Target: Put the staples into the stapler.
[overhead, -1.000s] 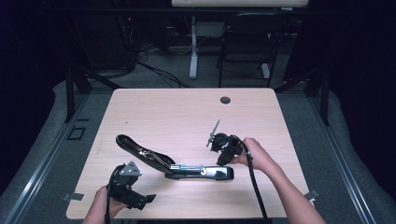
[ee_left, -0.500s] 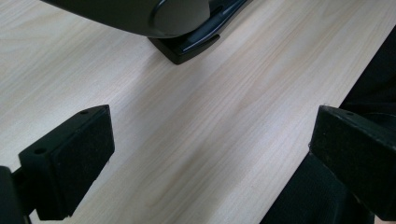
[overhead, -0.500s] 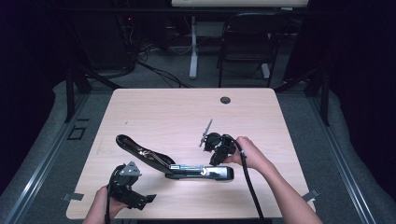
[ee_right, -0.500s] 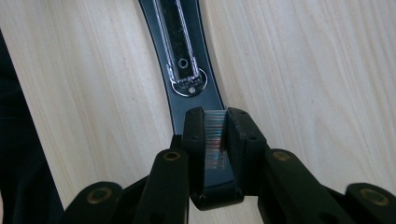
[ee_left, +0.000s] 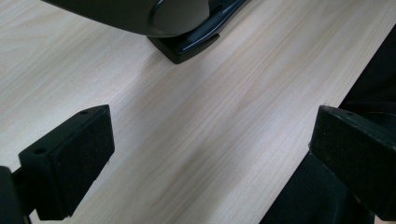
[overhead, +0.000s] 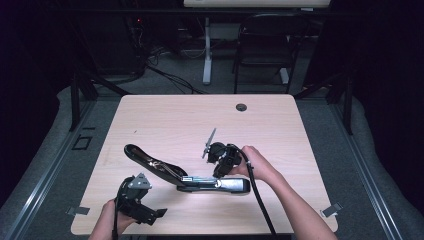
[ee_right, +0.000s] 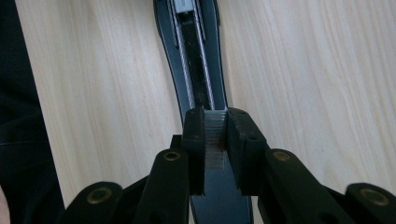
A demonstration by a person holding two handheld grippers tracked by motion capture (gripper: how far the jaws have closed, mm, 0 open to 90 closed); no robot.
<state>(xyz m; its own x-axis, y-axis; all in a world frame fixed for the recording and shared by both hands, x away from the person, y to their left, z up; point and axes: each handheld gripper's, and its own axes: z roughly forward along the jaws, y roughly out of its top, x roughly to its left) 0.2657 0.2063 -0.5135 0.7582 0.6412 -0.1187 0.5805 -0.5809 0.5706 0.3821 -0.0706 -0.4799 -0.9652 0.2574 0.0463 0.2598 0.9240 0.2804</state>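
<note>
My right tool (ee_right: 215,140) is hanging nearly clenched, gripping nothing, directly over the long black metal stapler (ee_right: 196,70), whose axis is running straight ahead.

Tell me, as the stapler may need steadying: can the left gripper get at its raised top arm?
Probably yes: the left gripper is open, only bare table lies before the top arm, and the right gripper holds a staple strip over the base.

Stapler (overhead: 185,176): black body, silver metal channel inside. Both tools black, left tool (overhead: 150,214), right tool (overhead: 220,172), grey plates on top. Tabletop (overhead: 165,115): pale wood grain, one dark round grommet (overhead: 241,107).
</note>
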